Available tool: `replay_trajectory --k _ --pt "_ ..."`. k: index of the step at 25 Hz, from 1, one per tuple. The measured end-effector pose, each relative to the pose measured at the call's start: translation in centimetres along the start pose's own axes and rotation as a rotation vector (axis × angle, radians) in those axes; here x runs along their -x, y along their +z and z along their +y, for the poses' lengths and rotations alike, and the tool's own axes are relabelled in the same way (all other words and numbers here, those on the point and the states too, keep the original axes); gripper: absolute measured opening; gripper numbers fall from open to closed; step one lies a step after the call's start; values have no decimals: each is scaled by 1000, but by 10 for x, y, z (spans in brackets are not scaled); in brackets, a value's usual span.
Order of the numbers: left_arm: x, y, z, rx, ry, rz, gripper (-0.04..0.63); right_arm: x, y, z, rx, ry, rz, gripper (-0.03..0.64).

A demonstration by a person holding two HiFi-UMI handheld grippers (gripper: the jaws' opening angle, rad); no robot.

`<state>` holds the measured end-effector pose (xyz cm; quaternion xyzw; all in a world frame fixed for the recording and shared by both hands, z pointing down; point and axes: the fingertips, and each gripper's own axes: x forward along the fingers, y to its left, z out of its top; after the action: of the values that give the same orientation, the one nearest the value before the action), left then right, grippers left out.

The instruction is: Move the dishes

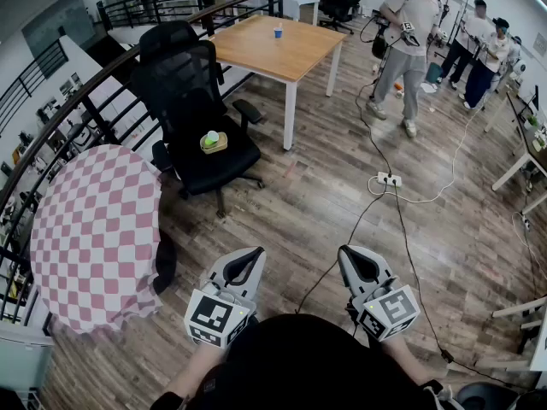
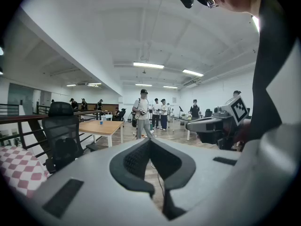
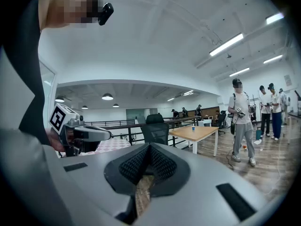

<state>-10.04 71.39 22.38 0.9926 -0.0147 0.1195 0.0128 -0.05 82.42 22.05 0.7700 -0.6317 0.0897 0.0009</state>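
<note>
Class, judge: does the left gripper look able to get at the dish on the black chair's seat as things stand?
Probably not from here: the left gripper, jaws shut, hangs well short of the dish, with wooden floor between them. Nothing blocks the way; a step forward should do.

Legible lettering, numerals and brand names: none in any view. Coded signs only. Item one: a black-and-white square marker on each visible face of the left cube (image 1: 214, 317), which is part of the left gripper (image 1: 256, 253). Item two: like markers on the right cube (image 1: 390, 308), part of the right gripper (image 1: 345, 253). All are block patterns and carry no letters or digits. One marker face of each cube also shows in the opposite gripper view, equally without text.
</note>
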Motion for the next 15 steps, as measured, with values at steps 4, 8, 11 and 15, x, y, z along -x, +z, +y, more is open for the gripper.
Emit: replay_trajectory --k 4,8,11,15 --pt "4 5 8 -1 3 -13 0 -10 5 8 30 18 -6 18" --pt "18 4 17 -12 10 -19 0 -25 7 29 56 49 0 18" --pt "36 0 36 -10 31 -23 0 -42 5 53 64 82 11 18" --pt "68 -8 70 0 63 -36 0 -72 4 93 37 132 5 20"
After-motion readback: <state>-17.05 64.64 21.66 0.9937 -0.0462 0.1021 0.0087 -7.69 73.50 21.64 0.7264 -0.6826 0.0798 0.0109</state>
